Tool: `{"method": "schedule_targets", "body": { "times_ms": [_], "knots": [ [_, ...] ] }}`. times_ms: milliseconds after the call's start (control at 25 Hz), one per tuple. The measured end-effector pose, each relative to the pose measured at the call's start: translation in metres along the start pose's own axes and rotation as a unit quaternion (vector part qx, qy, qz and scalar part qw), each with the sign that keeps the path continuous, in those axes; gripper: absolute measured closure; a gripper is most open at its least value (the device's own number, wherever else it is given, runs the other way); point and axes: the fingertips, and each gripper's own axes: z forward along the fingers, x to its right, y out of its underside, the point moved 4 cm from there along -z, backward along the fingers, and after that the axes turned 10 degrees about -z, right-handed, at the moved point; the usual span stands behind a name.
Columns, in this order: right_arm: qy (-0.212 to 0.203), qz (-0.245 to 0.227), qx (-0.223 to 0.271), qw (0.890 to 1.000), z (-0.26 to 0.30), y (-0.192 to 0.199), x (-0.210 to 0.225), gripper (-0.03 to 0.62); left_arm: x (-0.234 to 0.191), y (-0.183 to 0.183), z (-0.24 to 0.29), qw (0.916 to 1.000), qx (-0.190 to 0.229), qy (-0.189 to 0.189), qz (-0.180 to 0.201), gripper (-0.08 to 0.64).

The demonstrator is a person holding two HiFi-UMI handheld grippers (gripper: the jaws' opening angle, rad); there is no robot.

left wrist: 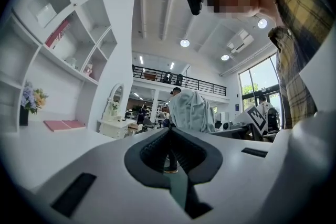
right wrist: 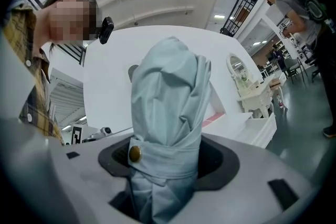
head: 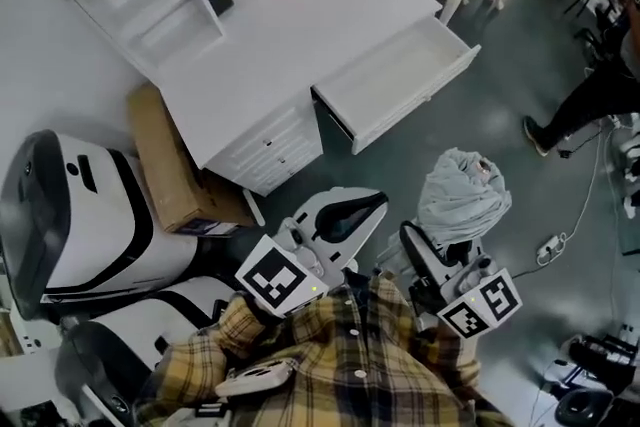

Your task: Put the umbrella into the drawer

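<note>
White desk [head: 290,55], with its drawer [head: 395,80] pulled open at the front right corner. Pale blue folded umbrella [right wrist: 168,97] stands upright over the floor, well apart from the drawer, clamped between the right gripper [right wrist: 168,162] jaws. Left gripper [left wrist: 169,131] sits just beside it, jaw tips together, holding nothing

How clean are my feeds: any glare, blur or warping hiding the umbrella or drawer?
Head view: evenly lit and sharp, mild wide-angle bend; the open drawer and umbrella read clearly. Left gripper view: heavy fisheye curve, black corners, small glare from ceiling lamps. Right gripper view: same fisheye; the umbrella fills the centre, blocking what lies behind.
</note>
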Motion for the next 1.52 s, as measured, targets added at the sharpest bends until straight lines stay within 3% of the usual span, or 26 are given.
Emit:
{"method": "schedule_targets", "body": {
  "times_ms": [360, 840, 1240, 1520],
  "knots": [
    [0.001, 0.001, -0.014, 1.0, 0.098, -0.017, 0.063, 0.299, -0.102, -0.035, 0.05, 0.9999, -0.005, -0.004, -0.009, 0.534],
    [0.041, 0.009, -0.031, 0.999, 0.204, -0.034, 0.138, 0.299, -0.225, -0.068, 0.103, 0.9994, -0.022, 0.006, -0.027, 0.534],
    [0.059, 0.023, -0.056, 0.996, 0.237, -0.038, 0.178, 0.299, -0.271, -0.073, 0.131, 0.9979, -0.035, -0.003, -0.054, 0.534],
    [0.011, 0.022, -0.083, 0.996, 0.258, -0.047, 0.218, 0.299, -0.286, -0.08, 0.161, 0.9966, -0.024, -0.052, -0.059, 0.534]
  ]
}}
